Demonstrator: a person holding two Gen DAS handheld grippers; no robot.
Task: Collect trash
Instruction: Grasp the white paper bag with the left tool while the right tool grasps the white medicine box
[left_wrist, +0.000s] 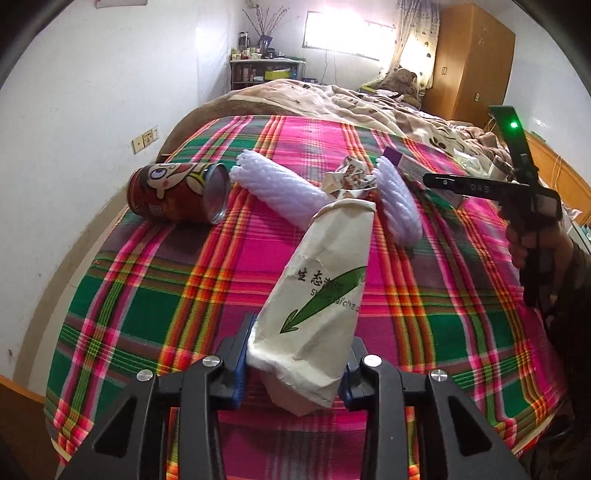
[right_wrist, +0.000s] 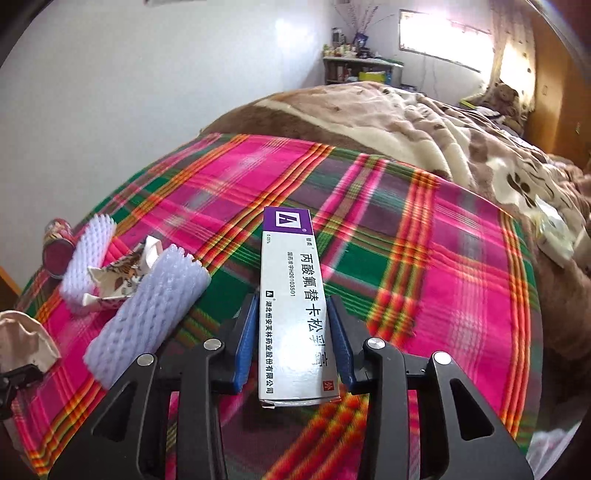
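Left wrist view: left gripper (left_wrist: 293, 363) fingers clamp paper cup (left_wrist: 321, 295); right gripper (right_wrist: 293, 341) fingers clamp medicine box (right_wrist: 291, 295), frame centre.

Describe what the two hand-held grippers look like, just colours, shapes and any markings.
Each hand-held gripper is a black plastic frame with triangular cut-outs and round silver bolt heads. The left hand-held gripper and the right hand-held gripper both carry blue pads on the inner faces of their fingers. Seen from the left wrist camera, the right one also has a thin black upright with a glowing green light and faint white lettering on a crossbar.
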